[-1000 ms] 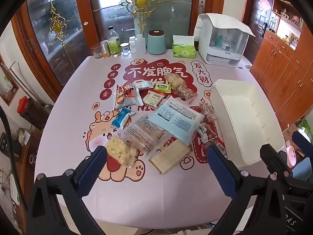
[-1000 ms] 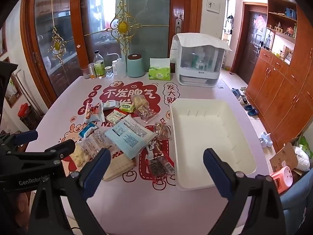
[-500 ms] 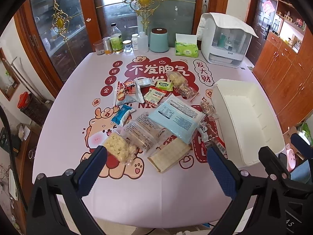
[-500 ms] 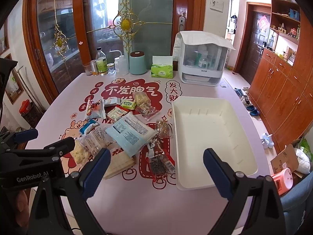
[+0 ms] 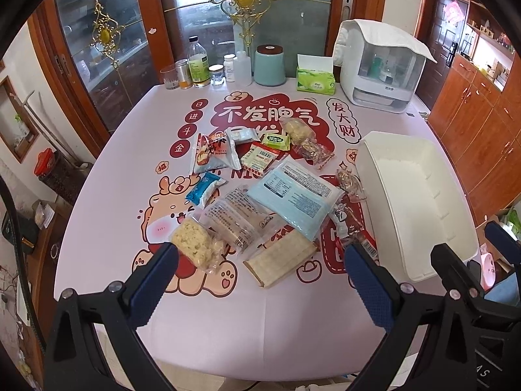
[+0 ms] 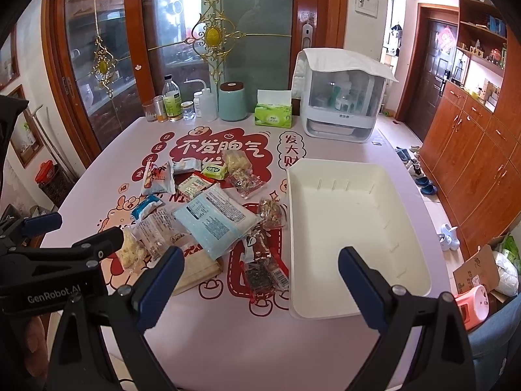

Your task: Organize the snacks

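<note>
Several snack packets lie in a loose pile on the pink printed tablecloth: a large light-blue pack, a clear cracker pack, a pale rice-cake pack, a tan wafer pack, a red-and-white bag and a dark bar. An empty white bin stands to the right of the pile. My left gripper hovers open over the table's near edge, in front of the pile. My right gripper is open too, near the bin's front left corner.
Along the far edge stand bottles and jars, a teal canister, a green tissue box and a white covered appliance. Glass doors rise behind. Wooden cabinets and shoes on the floor are to the right.
Both views have drifted slightly, with the table and snacks sitting a little lower in frame. Both grippers stay open and nothing on the table has moved.
</note>
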